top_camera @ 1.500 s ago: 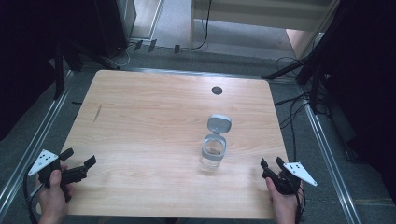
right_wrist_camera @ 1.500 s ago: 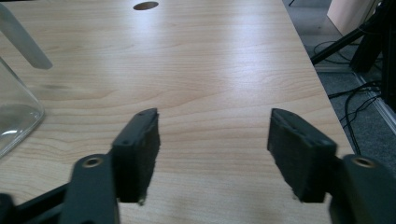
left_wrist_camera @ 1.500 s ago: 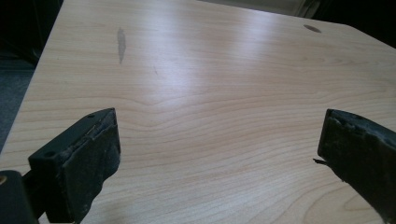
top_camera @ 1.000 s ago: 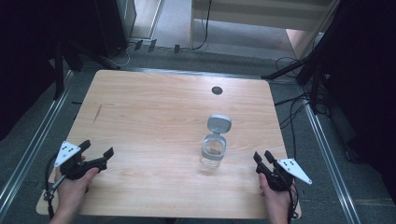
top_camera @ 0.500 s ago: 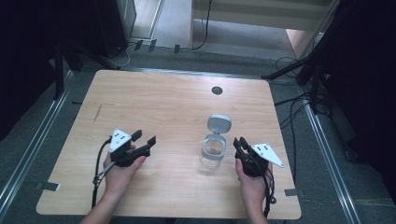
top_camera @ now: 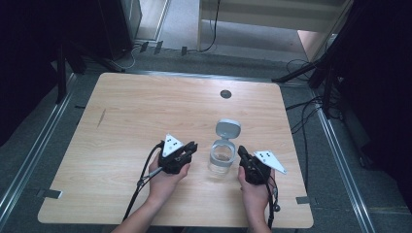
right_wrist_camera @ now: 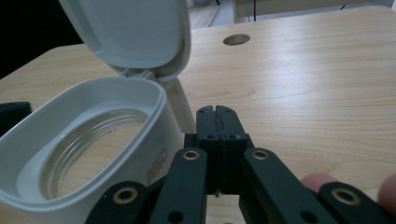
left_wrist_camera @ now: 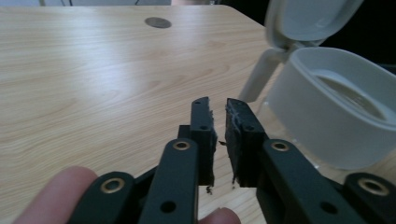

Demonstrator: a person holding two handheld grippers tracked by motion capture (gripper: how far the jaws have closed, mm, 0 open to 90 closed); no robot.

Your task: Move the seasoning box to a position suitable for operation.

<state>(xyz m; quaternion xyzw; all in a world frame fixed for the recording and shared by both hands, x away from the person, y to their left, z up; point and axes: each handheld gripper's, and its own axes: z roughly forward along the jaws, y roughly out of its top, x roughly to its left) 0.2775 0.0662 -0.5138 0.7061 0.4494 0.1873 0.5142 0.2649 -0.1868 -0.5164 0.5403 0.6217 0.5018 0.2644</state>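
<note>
A clear jar (top_camera: pixel 222 158) with a white rim stands on the wooden table (top_camera: pixel 136 116), right of middle. Its grey flip lid (top_camera: pixel 228 128) is hinged open and stands upright at the far side. My left gripper (top_camera: pixel 192 147) lies just left of the jar and apart from it. Its jaws have just been closing and are shut on nothing (left_wrist_camera: pixel 217 106), with the jar's rim (left_wrist_camera: pixel 336 116) to their right. My right gripper (top_camera: pixel 241 153) sits close by the jar's right side. Its jaws have also just closed, empty (right_wrist_camera: pixel 216 110), beside the jar wall (right_wrist_camera: pixel 93 140) and below the lid (right_wrist_camera: pixel 130 32).
A round cable hole (top_camera: pixel 225 93) sits near the table's far edge. Dark equipment and cables (top_camera: pixel 311 111) stand on the floor around the table, with metal rails (top_camera: pixel 29 160) along both sides. Bare wood spreads over the table's left half.
Both hands came in from the table's front corners to the jar, the left one travelling far to the right. Both pairs of jaws went from open to shut.
</note>
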